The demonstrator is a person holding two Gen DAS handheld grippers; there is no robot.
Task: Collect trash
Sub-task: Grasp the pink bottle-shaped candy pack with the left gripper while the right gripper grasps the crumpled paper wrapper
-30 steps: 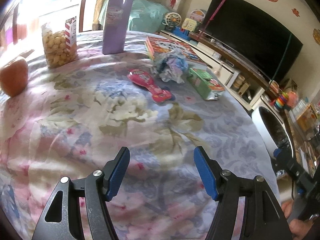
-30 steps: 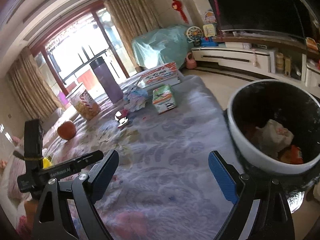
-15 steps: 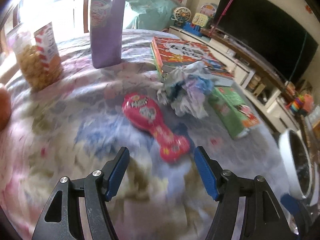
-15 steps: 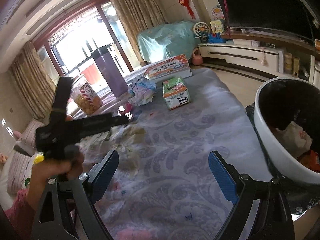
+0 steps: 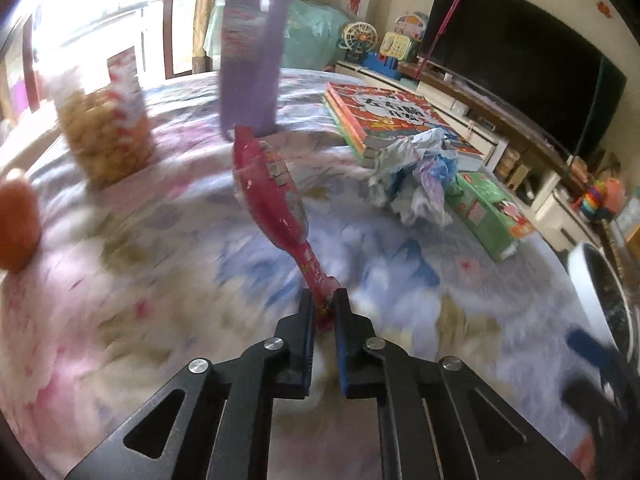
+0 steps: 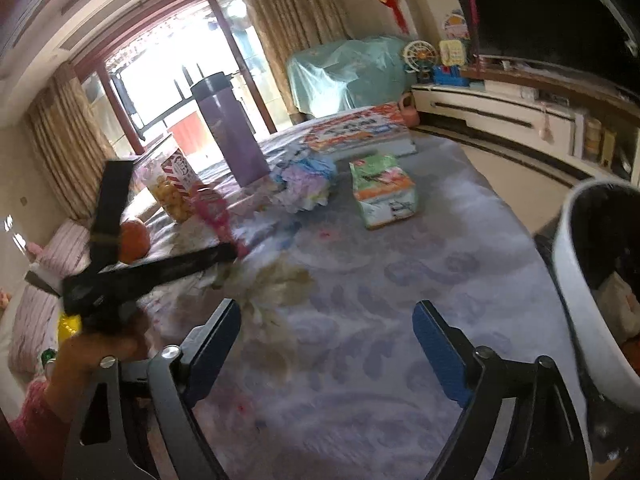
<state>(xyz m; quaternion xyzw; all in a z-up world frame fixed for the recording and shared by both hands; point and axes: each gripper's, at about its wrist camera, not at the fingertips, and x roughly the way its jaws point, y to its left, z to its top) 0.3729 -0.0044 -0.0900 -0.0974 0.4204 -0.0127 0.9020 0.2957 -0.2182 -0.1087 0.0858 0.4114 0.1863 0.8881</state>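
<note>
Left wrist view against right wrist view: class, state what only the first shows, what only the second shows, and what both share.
Only the left wrist view shows the left gripper shut on the pink wrapper, seen from behind its fingers.

Only the right wrist view shows the right gripper, its jaws closing on nothing, and trash inside the white bin.

Both show the purple bottle, crumpled paper, green box, books and orange.

Book cover [image 5: 394, 114] bears large Chinese characters, blurred, unreadable; other packaging print too smeared.
</note>
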